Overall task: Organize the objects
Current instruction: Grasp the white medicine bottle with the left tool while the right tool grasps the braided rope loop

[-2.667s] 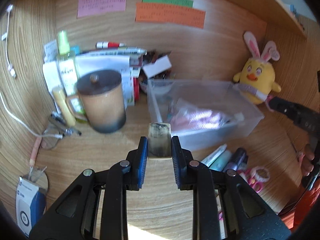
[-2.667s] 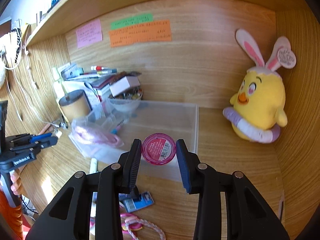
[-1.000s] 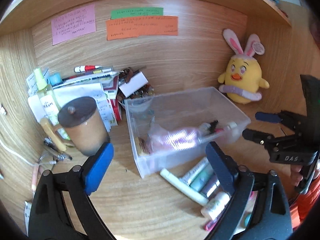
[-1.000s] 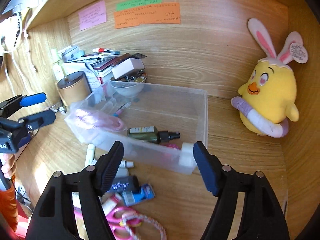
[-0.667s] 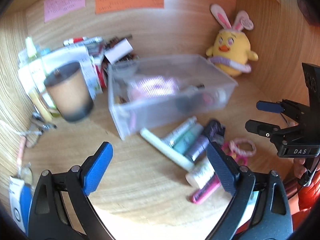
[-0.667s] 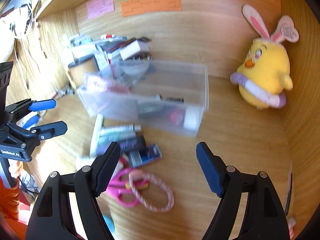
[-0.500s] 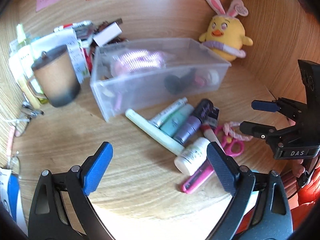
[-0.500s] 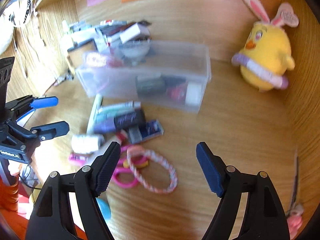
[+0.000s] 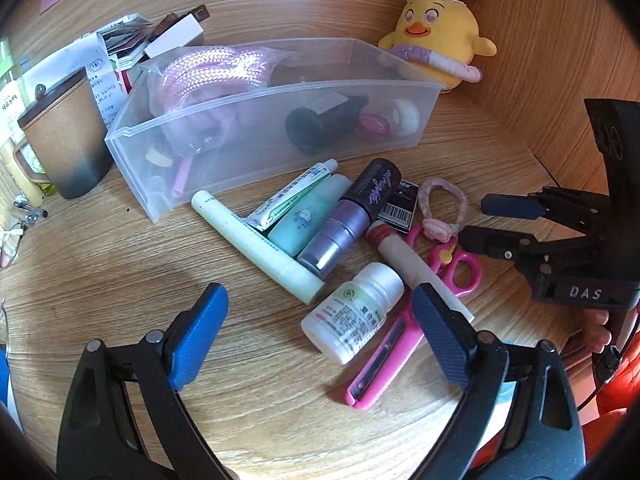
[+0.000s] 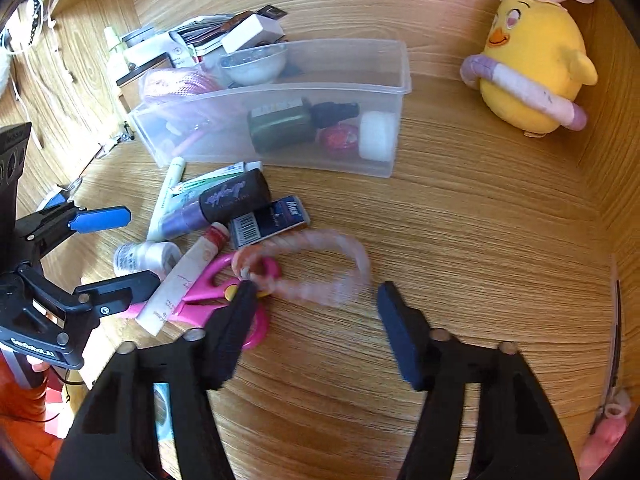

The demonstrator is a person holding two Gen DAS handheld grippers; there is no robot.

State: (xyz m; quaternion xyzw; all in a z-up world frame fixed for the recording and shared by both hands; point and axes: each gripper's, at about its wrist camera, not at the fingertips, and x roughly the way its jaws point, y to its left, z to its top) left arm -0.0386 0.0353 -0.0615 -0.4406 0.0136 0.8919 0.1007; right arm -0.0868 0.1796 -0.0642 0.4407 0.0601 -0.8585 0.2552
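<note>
A clear plastic bin [image 9: 224, 100] [image 10: 396, 80] on the wooden desk holds a pink rope, a dark bottle, a red jar and a white jar. Loose items lie in front of it: a white pill bottle [image 9: 352, 312], a pale green tube [image 9: 256, 246], a purple bottle [image 9: 352, 220], pink scissors [image 9: 400, 344] and a pink hair tie [image 10: 320, 264]. My left gripper [image 9: 320, 332] is open, just above the pill bottle. My right gripper [image 10: 314, 312] is open over the hair tie.
A yellow chick plush [image 9: 436, 28] [image 10: 532, 60] sits at the back right corner. A brown lidded mug [image 9: 64, 136] and stacked papers and boxes [image 9: 132, 44] stand at the back left. Wooden walls close the back and right.
Both grippers let go of their items into the bin, opened wide, pulled back and dropped toward the loose pile in front of the bin.
</note>
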